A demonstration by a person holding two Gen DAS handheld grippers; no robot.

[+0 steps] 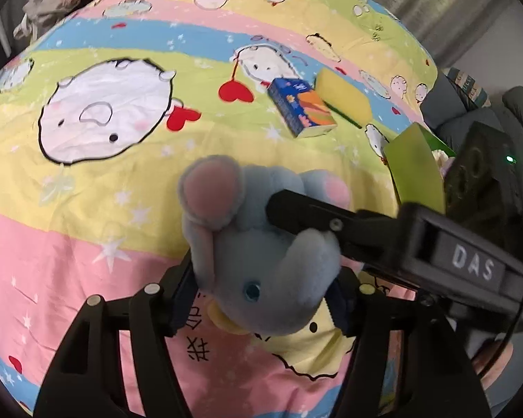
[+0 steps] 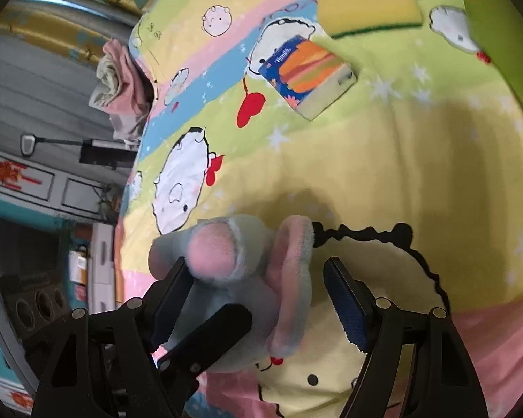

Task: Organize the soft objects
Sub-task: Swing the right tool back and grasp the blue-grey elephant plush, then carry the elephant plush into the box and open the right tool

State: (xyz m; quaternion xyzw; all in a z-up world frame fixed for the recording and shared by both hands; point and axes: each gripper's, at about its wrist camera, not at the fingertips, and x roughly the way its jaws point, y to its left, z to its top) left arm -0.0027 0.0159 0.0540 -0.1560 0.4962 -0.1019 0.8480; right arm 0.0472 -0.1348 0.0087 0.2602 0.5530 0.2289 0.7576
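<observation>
A grey-blue plush elephant (image 1: 258,261) with pink ears is held above the cartoon-print bedsheet. My left gripper (image 1: 261,296) is shut on its head from both sides. My right gripper (image 2: 258,285) is open around the toy's pink ear and body (image 2: 247,278); one of its fingers (image 1: 313,216) crosses the toy in the left wrist view. The jaws stand apart, the right pad (image 2: 348,310) clear of the plush. A blue tissue pack (image 1: 301,109) and a yellow-green sponge (image 1: 345,99) lie side by side further up the bed; both also show in the right wrist view, the pack (image 2: 307,73) and the sponge (image 2: 369,5).
A green box flap (image 1: 415,170) stands at the bed's right side. Folded cloth (image 2: 122,80) lies at the far bed edge. A dark device with round holes (image 2: 35,303) and room furniture lie beyond the bed.
</observation>
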